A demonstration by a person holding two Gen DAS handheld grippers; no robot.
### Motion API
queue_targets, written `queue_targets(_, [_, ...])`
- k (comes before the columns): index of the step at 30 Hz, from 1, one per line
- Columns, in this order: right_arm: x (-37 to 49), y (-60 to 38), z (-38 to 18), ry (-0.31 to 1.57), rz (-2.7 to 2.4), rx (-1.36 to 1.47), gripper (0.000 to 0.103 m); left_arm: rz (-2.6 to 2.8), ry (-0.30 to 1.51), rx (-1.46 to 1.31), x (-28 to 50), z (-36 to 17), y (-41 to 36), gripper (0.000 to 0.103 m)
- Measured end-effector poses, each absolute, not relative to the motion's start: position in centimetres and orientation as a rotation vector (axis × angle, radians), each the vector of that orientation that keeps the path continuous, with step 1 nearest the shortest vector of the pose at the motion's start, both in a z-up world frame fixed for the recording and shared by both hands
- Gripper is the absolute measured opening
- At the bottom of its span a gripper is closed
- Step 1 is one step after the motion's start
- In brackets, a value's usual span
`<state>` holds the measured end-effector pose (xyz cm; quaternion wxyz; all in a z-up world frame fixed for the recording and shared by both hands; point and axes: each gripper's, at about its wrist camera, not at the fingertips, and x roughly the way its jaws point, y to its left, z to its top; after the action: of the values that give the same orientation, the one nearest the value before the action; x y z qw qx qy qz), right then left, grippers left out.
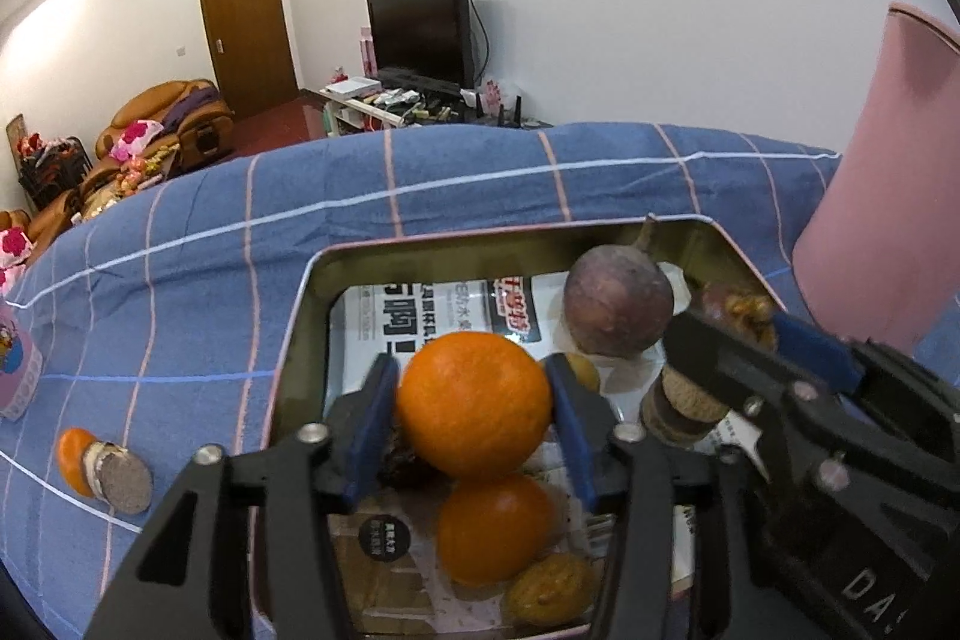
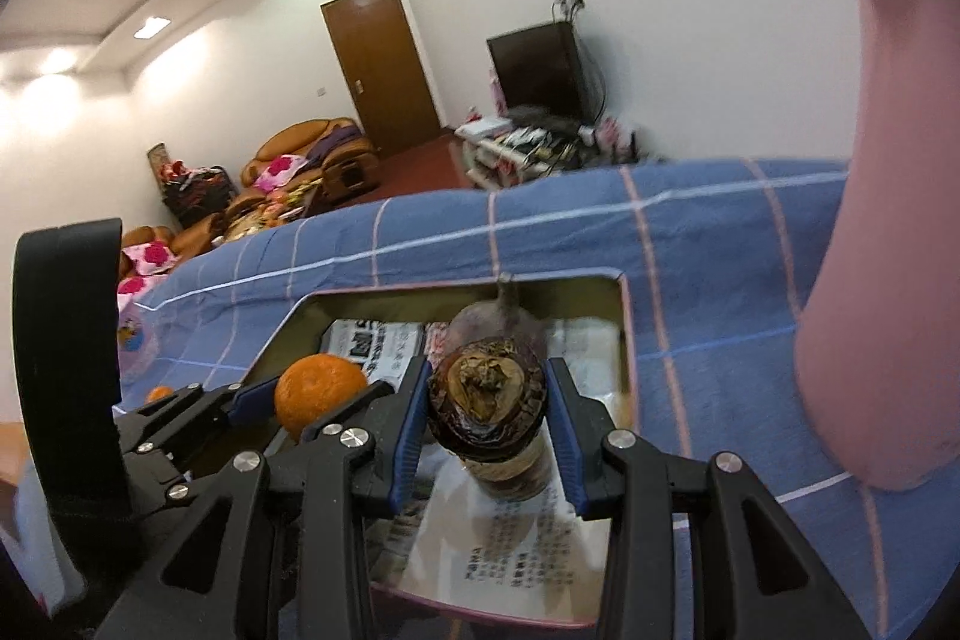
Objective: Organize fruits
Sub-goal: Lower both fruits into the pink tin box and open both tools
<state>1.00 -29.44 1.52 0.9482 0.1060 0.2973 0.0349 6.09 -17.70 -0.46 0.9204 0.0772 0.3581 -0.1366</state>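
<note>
My left gripper [image 1: 474, 406] is shut on an orange [image 1: 474, 403] and holds it above an open metal tin [image 1: 300, 292] lined with printed paper. Below it in the tin lie a second orange [image 1: 495, 529], a small yellowish fruit [image 1: 549, 589] and a round purple fruit [image 1: 618, 301]. My right gripper [image 2: 487, 400] is shut on a dark purple-brown fruit [image 2: 486, 394] over the tin's right side [image 2: 624, 334]; it also shows in the left wrist view [image 1: 744, 334]. A brown cylindrical piece [image 2: 510, 472] sits under the held fruit. The left gripper's orange [image 2: 318, 391] shows at the left.
The tin rests on a blue checked cloth [image 1: 480, 178]. An orange piece with a grey round object [image 1: 105, 466] lies on the cloth left of the tin. A pink decorated container [image 1: 15, 370] is at the far left. A tall pink object [image 1: 882, 172] stands at the right.
</note>
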Motion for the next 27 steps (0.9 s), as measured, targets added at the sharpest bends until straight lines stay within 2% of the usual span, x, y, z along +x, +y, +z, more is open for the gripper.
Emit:
queue_targets(4, [1.0, -29.2, 1.4, 0.613, 0.082, 0.225, 0.043, -0.27, 0.7, 0.188, 5.5, -0.2, -18.2, 0.085])
queue_targets(5, [1.0, -29.1, 1.4, 0.608, 0.08, 0.221, 0.05, -0.274, 0.683, 0.191, 5.3, 0.0, -18.2, 0.094])
queue_targets(6, [0.9, -29.2, 1.5, 0.602, 0.08, 0.222, 0.057, -0.276, 0.672, 0.192, 5.1, 0.1, -18.1, 0.098])
queue_targets(7, [0.8, -29.2, 1.5, 0.596, 0.079, 0.226, 0.07, -0.279, 0.652, 0.191, 4.7, 0.3, -18.1, 0.102])
queue_targets(8, [0.7, -29.2, 1.6, 0.583, 0.076, 0.23, 0.076, -0.279, 0.639, 0.191, 4.4, 0.4, -18.0, 0.103])
queue_targets(14, [-0.1, -29.3, 2.3, 0.53, 0.044, 0.211, 0.077, -0.286, 0.615, 0.193, 3.6, 0.8, -17.9, 0.103])
queue_targets(27, [-3.4, -28.9, 4.5, 0.283, -0.163, 0.079, 0.077, -0.205, 0.468, 0.145, 1.6, 2.6, -15.0, 0.103])
